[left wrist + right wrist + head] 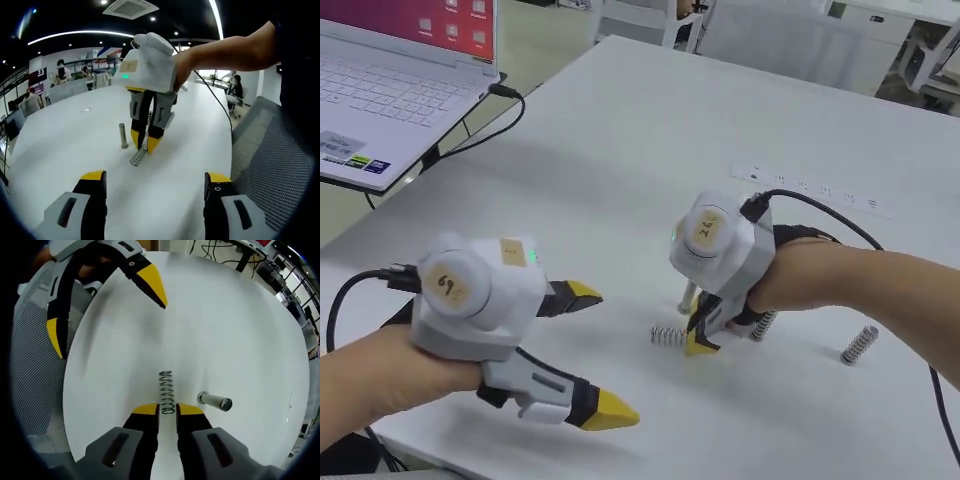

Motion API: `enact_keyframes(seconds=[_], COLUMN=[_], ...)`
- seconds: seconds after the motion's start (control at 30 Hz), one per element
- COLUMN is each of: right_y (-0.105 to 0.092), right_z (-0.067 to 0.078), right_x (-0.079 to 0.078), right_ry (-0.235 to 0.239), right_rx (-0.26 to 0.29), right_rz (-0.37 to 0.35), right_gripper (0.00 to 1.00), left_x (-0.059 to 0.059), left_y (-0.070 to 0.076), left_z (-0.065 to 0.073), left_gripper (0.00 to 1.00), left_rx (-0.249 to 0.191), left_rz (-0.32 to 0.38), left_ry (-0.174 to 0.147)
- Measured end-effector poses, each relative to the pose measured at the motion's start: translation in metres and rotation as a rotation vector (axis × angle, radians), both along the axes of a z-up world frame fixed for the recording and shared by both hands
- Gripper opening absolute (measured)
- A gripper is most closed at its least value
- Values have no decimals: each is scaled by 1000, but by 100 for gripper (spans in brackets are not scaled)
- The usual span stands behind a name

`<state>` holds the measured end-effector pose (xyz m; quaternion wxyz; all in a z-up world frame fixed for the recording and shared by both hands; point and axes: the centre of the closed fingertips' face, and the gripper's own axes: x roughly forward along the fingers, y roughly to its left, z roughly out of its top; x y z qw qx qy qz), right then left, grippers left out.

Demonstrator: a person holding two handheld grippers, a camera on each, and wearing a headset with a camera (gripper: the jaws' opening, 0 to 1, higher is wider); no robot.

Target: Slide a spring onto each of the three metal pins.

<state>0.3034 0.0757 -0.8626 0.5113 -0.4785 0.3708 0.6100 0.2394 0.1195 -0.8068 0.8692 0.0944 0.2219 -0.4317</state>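
Spring (167, 387), a grey wire coil lying on the white tabletop (235, 315), its near end pinched by the right hand-held gripper (168, 409); the left hand-held gripper (155, 176) gapes wide, empty.

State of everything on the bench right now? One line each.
left tool: open, holding nothing
right tool: shut on one end of the spring
spring: lying on the table, not on a pin
pin: upright, bare
far spring: clear of both tools; loose or on a pin, cannot tell
laptop: open, screen lit
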Motion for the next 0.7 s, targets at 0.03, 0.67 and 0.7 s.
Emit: enact_keyframes(seconds=[0.03, 0.67, 0.7], right_y=[0, -4, -3], right_z=[0, 0, 0], right_x=[-1, -1, -1], right_ry=[7, 19, 17], right_rx=[0, -4, -2], right_rz=[-2, -5, -5], right_gripper=[11, 12, 13], left_x=[0, -2, -2], left_y=[0, -2, -2], left_z=[0, 0, 0], left_gripper=[76, 76, 76], left_rx=[1, 1, 1], left_rz=[0, -2, -2], left_ry=[1, 5, 5])
